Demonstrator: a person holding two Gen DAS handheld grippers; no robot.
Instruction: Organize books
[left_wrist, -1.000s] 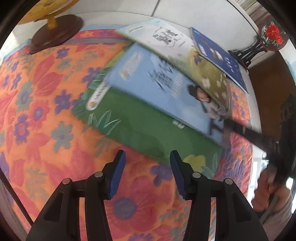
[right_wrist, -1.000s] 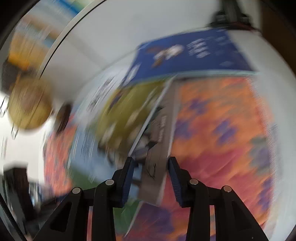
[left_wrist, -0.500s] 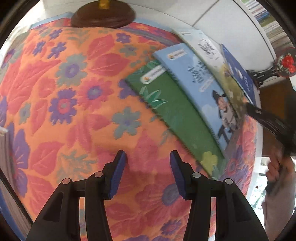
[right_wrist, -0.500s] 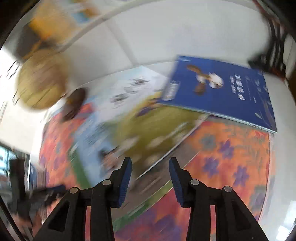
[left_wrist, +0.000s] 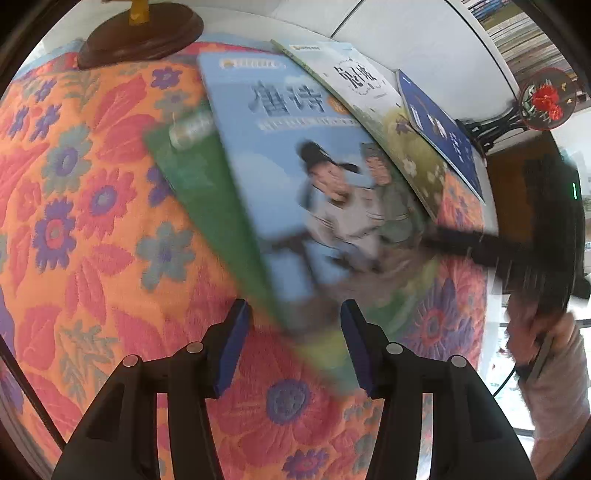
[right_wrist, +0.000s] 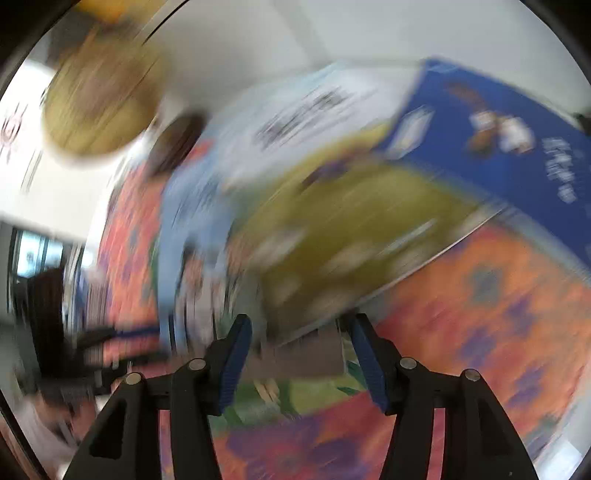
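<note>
Several books lie fanned on a floral cloth: a green book (left_wrist: 199, 184) lowest, a light-blue book (left_wrist: 280, 147) over it, then a white-and-olive book (left_wrist: 369, 92) and a dark blue book (left_wrist: 443, 136). My left gripper (left_wrist: 295, 332) hangs over the near corner of the green and light-blue books, its jaws opening slightly, pads touching nothing. The right gripper's black fingers (left_wrist: 465, 243) reach onto the fan from the right. In the blurred right wrist view my right gripper (right_wrist: 301, 339) is opening, with a book corner between the pads but not pressed. The dark blue book (right_wrist: 498, 155) lies beyond.
A globe (right_wrist: 96, 103) on a brown wooden base (left_wrist: 144, 37) stands at the cloth's far edge. A red flower ornament (left_wrist: 546, 99) on a black stand sits at the far right. A person's hand (left_wrist: 546, 332) holds the right gripper. The orange floral cloth (left_wrist: 74, 221) spreads left.
The right gripper's jaws have widened and its view has rolled. The left gripper has come nearer the books, whose near corner now sits between its fingers. The light-blue book covers more of the green one.
</note>
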